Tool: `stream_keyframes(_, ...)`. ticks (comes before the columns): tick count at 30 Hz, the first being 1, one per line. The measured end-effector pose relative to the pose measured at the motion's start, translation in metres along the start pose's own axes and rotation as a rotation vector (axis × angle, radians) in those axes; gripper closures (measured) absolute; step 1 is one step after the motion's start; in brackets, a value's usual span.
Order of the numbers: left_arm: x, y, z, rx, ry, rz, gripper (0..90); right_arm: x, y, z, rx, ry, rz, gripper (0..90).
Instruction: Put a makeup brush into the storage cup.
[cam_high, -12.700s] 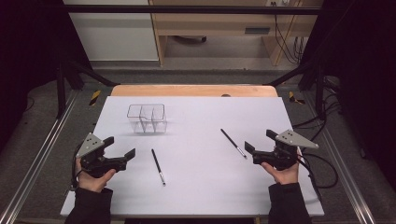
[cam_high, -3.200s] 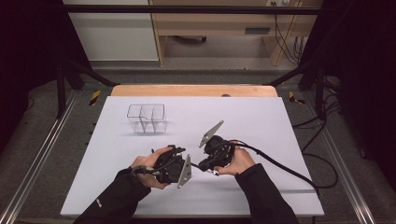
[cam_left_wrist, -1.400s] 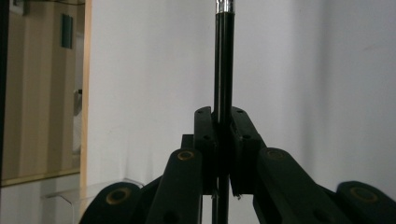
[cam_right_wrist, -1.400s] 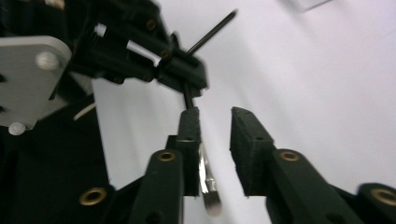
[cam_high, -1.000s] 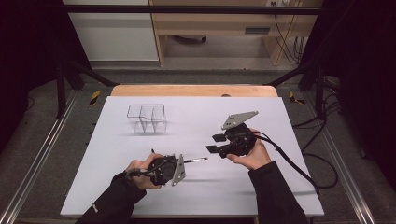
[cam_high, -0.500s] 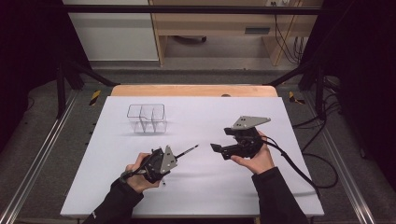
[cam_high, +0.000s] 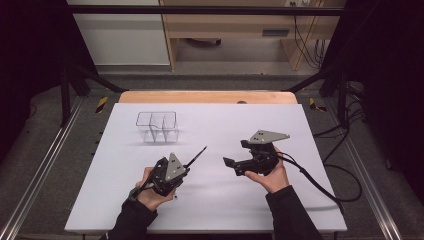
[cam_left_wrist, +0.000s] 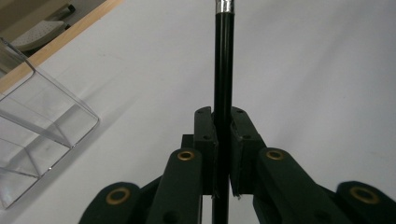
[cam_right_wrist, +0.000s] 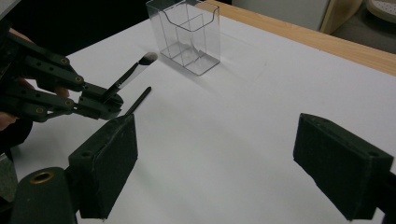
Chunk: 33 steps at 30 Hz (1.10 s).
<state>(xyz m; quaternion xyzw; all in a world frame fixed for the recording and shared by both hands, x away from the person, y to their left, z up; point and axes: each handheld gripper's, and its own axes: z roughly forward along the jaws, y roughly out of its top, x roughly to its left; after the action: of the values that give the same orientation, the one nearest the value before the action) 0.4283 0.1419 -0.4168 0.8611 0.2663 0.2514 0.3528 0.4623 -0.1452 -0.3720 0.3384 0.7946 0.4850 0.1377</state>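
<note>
My left gripper (cam_high: 183, 168) is shut on a thin black brush (cam_high: 197, 156), whose handle runs between the pads (cam_left_wrist: 223, 56). The bristle end (cam_right_wrist: 148, 57) points toward the clear plastic organizer (cam_high: 157, 125). To its right my right gripper (cam_high: 236, 153) stands open over the white table. Its jaws have just been opening, with nothing between them (cam_right_wrist: 217, 140). A second thin black stick (cam_right_wrist: 138, 100) lies on the table beside the left gripper (cam_right_wrist: 100, 106).
The white table top (cam_high: 310, 165) ends in a wooden strip (cam_high: 200, 96) at the far side. The organizer (cam_right_wrist: 189, 37) has several open compartments and stands at the far left. A black cable (cam_high: 320, 185) trails from the right gripper off the right edge.
The brush in my left gripper has swung from pointing right to pointing toward the far right. My right gripper has drifted right and slightly lower, and its jaws have spread wider.
</note>
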Motion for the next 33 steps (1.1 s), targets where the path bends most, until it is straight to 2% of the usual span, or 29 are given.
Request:
stream_keyframes(3,-0.002,0.000,0.001,-0.014,0.001,-0.028,82.8,0.000,-0.003,0.002,-0.017,0.006,0.025,13.5)
stream_keyframes(8,-0.004,0.001,0.005,-0.044,-0.010,-0.102,82.9,0.003,-0.006,0.006,-0.049,0.008,0.052,12.5)
stream_keyframes(11,-0.006,0.003,0.008,-0.060,-0.015,-0.133,82.9,0.006,-0.008,0.008,-0.073,0.009,0.068,12.2)
stream_keyframes(18,-0.010,0.006,0.011,-0.084,-0.016,-0.182,82.9,0.010,-0.010,0.013,-0.113,0.016,0.104,12.2)
stream_keyframes(27,-0.014,0.009,0.015,-0.089,0.004,-0.218,82.9,0.014,-0.012,0.020,-0.164,0.025,0.170,16.0)
stream_keyframes(33,-0.016,0.011,0.018,-0.094,0.005,-0.243,82.8,0.017,-0.014,0.025,-0.178,0.026,0.185,19.9)
